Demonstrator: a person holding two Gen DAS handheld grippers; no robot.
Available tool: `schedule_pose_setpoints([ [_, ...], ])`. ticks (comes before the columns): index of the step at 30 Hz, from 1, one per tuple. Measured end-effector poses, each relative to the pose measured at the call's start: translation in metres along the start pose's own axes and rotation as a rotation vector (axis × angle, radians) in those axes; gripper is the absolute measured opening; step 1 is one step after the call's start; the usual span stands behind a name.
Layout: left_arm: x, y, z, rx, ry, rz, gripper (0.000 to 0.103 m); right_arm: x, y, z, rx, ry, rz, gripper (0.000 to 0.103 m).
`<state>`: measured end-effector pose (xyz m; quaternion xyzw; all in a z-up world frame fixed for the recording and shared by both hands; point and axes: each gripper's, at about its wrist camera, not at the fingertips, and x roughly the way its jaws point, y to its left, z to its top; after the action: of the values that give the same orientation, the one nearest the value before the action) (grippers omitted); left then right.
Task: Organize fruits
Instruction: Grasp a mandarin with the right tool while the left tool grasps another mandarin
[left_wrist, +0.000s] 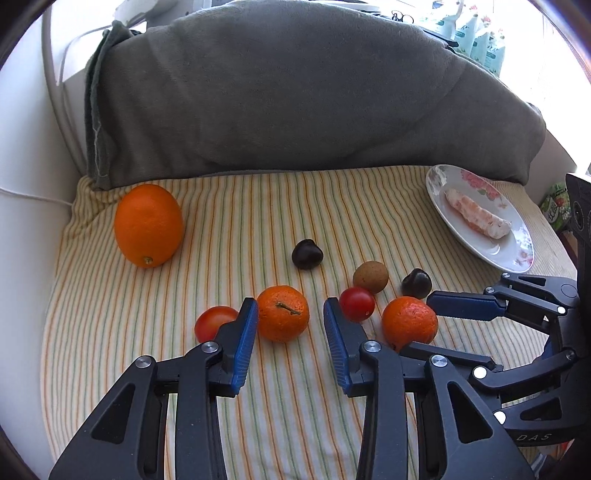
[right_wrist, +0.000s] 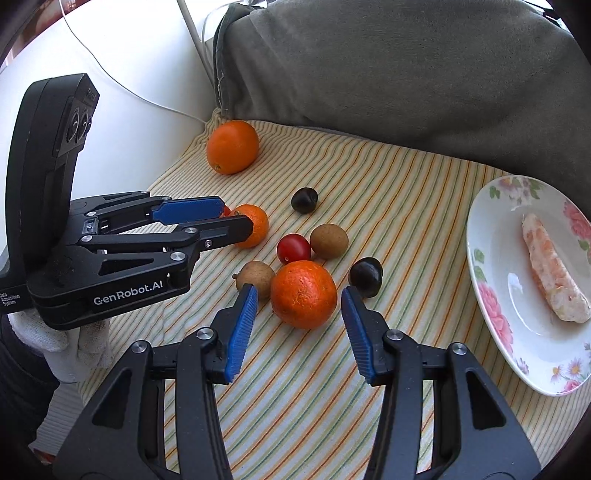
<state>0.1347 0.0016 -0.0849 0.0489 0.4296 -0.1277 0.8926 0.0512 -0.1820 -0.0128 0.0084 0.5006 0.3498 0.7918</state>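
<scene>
My left gripper (left_wrist: 291, 308) is open, its blue pads either side of a stemmed tangerine (left_wrist: 282, 314) that lies at the fingertips, with a gap at the right pad. My right gripper (right_wrist: 299, 293) is open around a second tangerine (right_wrist: 303, 293), and striped cloth shows between the fruit and each pad. A large orange (left_wrist: 148, 225) stands at the far left. Two cherry tomatoes (left_wrist: 212, 323) (right_wrist: 293, 248), two brown longans (right_wrist: 328, 240) (right_wrist: 255, 278) and two dark round fruits (right_wrist: 304, 200) (right_wrist: 365, 277) lie scattered around the tangerines.
Everything lies on a striped cloth (left_wrist: 258, 406). A flowered plate (right_wrist: 517, 314) at the right holds a peeled pale-orange piece (right_wrist: 554, 269). A grey blanket (left_wrist: 295, 92) is piled along the back, and white cables (right_wrist: 155, 99) run at the left. A gloved hand (right_wrist: 70, 347) holds the left gripper.
</scene>
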Motion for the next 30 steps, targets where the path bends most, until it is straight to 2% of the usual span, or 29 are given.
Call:
schedule_pose_setpoints([
  [2,0.003,-0.003,0.001,0.016,0.005,0.005,0.035,0.002,0.001,-0.001,-0.006,0.005,-0.004,0.043],
  [4,0.005,-0.007,0.000,0.039,0.008,0.016,0.035,0.005,0.002,0.000,-0.009,0.010,-0.014,0.041],
  [12,0.013,-0.010,0.001,0.075,0.024,0.071,0.035,0.008,0.000,-0.001,-0.017,0.016,-0.020,0.041],
  [17,0.015,-0.006,0.001,0.081,0.030,0.074,0.035,0.010,0.003,0.000,-0.032,0.021,-0.035,0.041],
  [19,0.015,-0.005,0.001,0.075,0.028,0.071,0.035,0.011,0.004,0.000,-0.037,0.023,-0.039,0.041],
  [21,0.015,0.000,0.000,0.062,0.021,0.076,0.029,0.011,0.005,0.000,-0.038,0.023,-0.043,0.041],
  [30,0.012,0.012,-0.001,-0.011,0.006,0.034,0.028,0.008,0.007,0.000,-0.035,0.009,-0.056,0.039],
])
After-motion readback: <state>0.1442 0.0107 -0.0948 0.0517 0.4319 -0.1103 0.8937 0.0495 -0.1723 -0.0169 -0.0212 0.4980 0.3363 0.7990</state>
